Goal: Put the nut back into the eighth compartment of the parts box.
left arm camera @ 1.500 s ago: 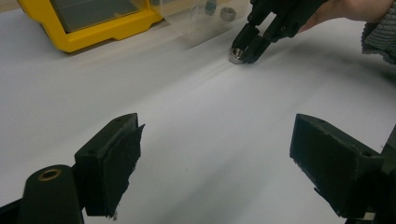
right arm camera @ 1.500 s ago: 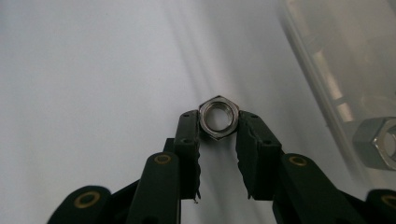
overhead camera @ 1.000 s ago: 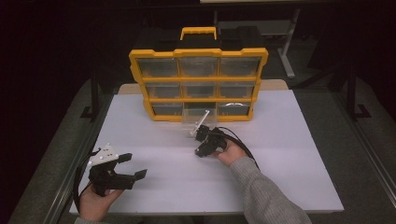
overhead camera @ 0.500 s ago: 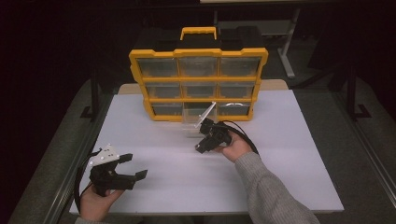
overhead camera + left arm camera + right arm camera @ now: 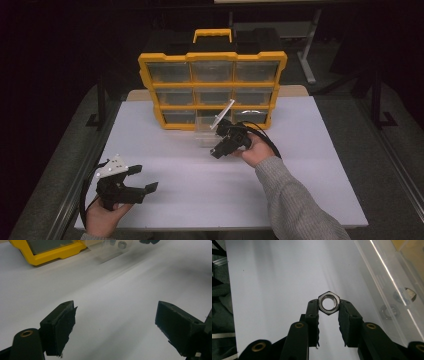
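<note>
A steel hex nut is pinched between the pads of my right gripper, which is shut on it and held above the white table. In the high view that gripper hovers just in front of a clear plastic drawer that is pulled out of the yellow organizer. The drawer holds other nuts. My left gripper rests at the table's near left, jaws wide apart and empty.
The organizer has three rows of clear drawers and a carrying handle and stands at the table's back edge. A black cable loops from the right gripper. The table's metal frame rail runs along the left.
The right hand has lifted off the table with the nut and drifted slightly toward the drawer. The left gripper has stayed where it was.
</note>
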The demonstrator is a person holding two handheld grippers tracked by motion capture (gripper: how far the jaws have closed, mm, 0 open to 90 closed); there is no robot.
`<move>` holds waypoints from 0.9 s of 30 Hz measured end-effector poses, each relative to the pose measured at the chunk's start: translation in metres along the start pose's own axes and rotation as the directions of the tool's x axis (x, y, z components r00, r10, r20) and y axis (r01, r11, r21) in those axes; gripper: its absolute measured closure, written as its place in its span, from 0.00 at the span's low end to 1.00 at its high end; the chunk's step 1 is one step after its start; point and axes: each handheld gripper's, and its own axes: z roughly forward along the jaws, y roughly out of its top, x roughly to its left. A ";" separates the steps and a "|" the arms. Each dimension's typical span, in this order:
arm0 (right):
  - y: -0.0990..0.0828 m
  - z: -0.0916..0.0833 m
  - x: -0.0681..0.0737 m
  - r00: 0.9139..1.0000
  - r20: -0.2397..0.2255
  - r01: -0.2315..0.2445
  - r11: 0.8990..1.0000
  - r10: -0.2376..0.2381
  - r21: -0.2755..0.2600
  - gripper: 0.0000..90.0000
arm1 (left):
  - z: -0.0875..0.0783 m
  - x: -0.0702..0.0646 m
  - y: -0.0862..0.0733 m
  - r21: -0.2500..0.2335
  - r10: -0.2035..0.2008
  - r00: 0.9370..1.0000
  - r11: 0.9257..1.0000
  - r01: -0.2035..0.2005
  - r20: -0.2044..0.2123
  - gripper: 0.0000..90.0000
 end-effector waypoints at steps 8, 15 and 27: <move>0.007 -0.011 -0.003 1.000 0.005 0.010 1.000 -0.010 -0.016 0.77 | 0.000 0.000 0.000 -0.003 0.001 1.000 1.000 -0.001 0.000 0.18; 0.015 -0.023 -0.008 1.000 0.019 0.004 0.999 -0.004 -0.032 0.77 | -0.001 0.000 0.000 -0.005 0.000 1.000 1.000 0.000 0.000 0.18; 0.035 -0.041 -0.021 0.998 0.059 -0.010 0.999 0.013 -0.045 0.77 | -0.003 0.000 0.001 -0.008 -0.009 1.000 1.000 0.009 0.000 0.18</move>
